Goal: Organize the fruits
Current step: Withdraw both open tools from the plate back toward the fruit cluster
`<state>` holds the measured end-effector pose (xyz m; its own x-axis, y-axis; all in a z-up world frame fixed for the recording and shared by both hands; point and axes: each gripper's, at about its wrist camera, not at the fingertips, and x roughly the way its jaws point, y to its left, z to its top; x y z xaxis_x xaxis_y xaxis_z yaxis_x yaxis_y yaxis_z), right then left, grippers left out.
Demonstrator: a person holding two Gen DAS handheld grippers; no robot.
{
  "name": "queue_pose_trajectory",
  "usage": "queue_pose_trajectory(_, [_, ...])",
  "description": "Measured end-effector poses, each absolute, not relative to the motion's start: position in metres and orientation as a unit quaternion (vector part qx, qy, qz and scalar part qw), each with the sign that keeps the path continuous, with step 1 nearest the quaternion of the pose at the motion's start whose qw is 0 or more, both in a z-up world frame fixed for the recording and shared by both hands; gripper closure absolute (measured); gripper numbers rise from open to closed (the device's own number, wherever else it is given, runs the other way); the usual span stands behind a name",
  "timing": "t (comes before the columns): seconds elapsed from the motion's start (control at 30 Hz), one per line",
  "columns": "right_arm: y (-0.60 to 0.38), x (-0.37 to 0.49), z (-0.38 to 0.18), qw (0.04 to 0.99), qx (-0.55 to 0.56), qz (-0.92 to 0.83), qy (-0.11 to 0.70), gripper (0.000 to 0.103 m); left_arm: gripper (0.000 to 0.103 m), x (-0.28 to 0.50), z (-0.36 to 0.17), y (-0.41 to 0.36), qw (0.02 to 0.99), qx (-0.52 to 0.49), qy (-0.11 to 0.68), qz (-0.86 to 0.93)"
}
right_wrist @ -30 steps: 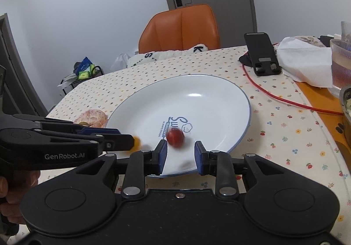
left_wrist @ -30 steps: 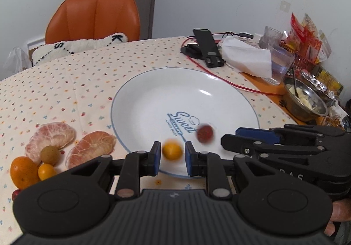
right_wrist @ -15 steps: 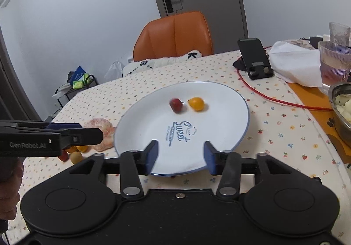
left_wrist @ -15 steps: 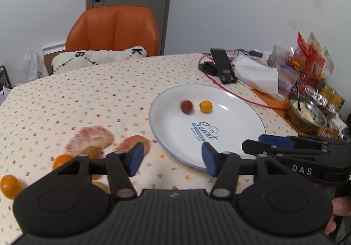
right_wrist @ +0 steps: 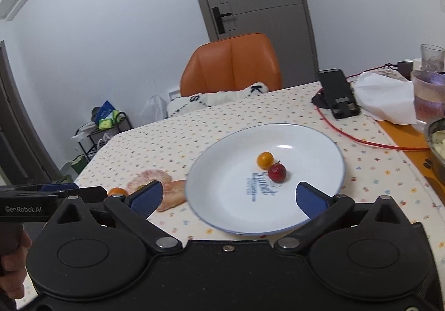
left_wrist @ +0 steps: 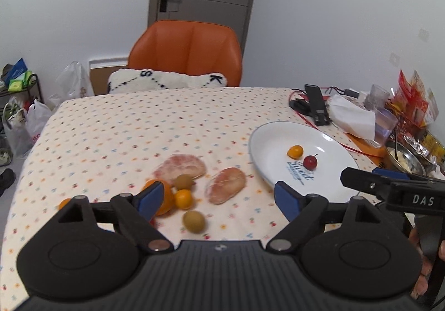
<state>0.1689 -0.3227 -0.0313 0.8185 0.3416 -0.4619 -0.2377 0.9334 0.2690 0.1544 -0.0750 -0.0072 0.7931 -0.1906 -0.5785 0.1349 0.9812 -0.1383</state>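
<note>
Both tools are held back from the work and empty. The left gripper (left_wrist: 218, 198) has its blue pads spread wide above the loose fruit on the counter (left_wrist: 116, 144), and the right gripper (right_wrist: 228, 198) is just as wide apart over the near rim of the white plate (right_wrist: 328, 144). Two pieces already sit near the plate's middle, a small orange fruit (right_wrist: 264, 159) and a red stemmed fruit (right_wrist: 277, 172), touching or nearly so beside the printed blue lettering; the shallow dish probably keeps such round things from rolling off. The rest lies on the patterned cloth left of the plate: two peeled pinkish citrus segments (left_wrist: 226, 185), a larger orange (left_wrist: 164, 198) partly hidden behind the left pad, a small orange kumquat-like fruit (left_wrist: 183, 199) and two brownish-green round fruits (left_wrist: 193, 221). The wide opening suits the next pick, likely one of these small round pieces, which could slip or roll if pinched off-centre. The soft segments would call for a gentler squeeze, since they look easily crushed.
</note>
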Motion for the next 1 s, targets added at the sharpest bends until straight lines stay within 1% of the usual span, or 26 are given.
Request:
queue_pose_trajectory(0.3, [-0.295,0.162,-0.028,0.947,0.080,0.159,0.267,0.000,0.016,0.136,-0.004,-0.043,0.950,-0.052,0.302,-0.066])
queue_pose_trajectory(0.47, [-0.280,0.158,-0.027,0.945,0.071,0.164,0.273,0.000,0.013,0.127,-0.006,-0.031,0.950,-0.054,0.300,-0.060])
queue_pose_trajectory(0.73, [-0.260,0.157,-0.028,0.940,0.060,0.182,0.281,0.000,0.013,0.120,-0.014,-0.007,0.947,-0.076,0.309,-0.055])
queue_pose_trajectory(1.0, [-0.240,0.160,-0.031,0.933,0.045,0.206,0.291,0.000,0.013,0.118,-0.019,0.005,0.947,-0.089,0.301,-0.062])
